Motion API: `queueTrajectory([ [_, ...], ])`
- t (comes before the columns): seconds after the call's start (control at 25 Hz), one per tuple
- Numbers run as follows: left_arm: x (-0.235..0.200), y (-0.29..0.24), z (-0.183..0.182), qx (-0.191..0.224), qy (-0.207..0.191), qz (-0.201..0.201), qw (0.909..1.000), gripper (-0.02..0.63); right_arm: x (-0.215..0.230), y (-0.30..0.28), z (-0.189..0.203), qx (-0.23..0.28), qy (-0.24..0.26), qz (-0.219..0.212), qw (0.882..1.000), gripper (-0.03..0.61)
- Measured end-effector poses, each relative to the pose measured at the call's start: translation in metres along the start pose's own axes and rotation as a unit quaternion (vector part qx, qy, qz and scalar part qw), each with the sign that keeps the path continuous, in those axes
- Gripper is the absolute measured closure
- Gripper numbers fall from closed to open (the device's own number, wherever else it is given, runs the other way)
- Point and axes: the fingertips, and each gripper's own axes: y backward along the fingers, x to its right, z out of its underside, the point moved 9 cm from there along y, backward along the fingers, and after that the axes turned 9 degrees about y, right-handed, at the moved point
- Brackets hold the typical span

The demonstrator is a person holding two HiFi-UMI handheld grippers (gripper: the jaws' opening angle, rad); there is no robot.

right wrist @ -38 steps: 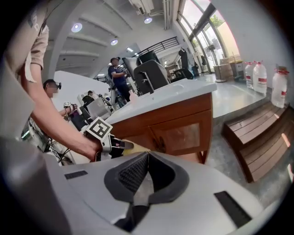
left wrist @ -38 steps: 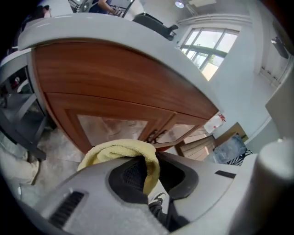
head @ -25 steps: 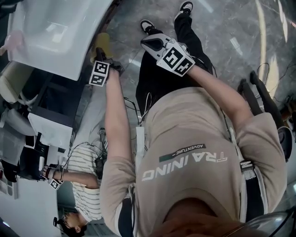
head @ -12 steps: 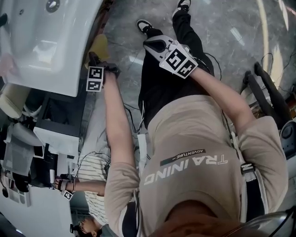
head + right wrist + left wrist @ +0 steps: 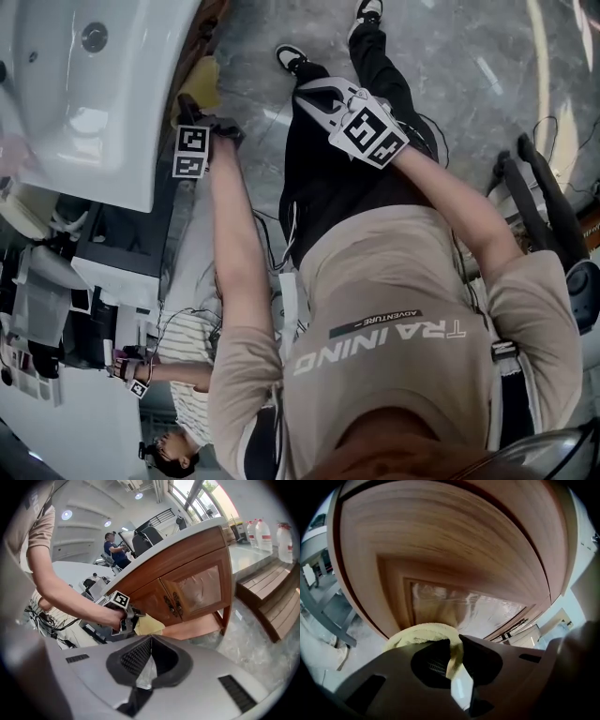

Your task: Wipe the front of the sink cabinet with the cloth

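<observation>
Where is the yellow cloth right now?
The cloth is pinched in the left gripper jaws, close in front of the wooden cabinet door. In the head view it sits upper left, beside the white sink edge.

You stand on a grey, marble-patterned floor (image 5: 469,66), your 2 shoes (image 5: 292,54) planted on it. The wooden sink cabinet (image 5: 187,588) stands on that floor on its legs, with a low slatted wooden platform (image 5: 269,597) just beside it. Thin cables (image 5: 544,122) trail over the floor at your right.
</observation>
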Motion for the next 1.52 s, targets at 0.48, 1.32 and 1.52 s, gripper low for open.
queueTrajectory([
  [0.48,0.076,-0.030,0.007,0.004,-0.024,0.016,0.9996,0.574,0.062,0.022,0.005,0.002,-0.004,-0.033,0.999,0.566],
  [1.32,0.148,-0.039,0.025,0.019,-0.002,-0.026,0.9995,0.574,0.140,0.078,0.012,-0.003,-0.031,-0.021,0.999,0.566],
  [1.52,0.178,-0.052,0.030,0.022,0.011,-0.012,0.9996,0.574,0.150,0.081,0.007,0.003,-0.029,-0.027,0.999,0.566],
])
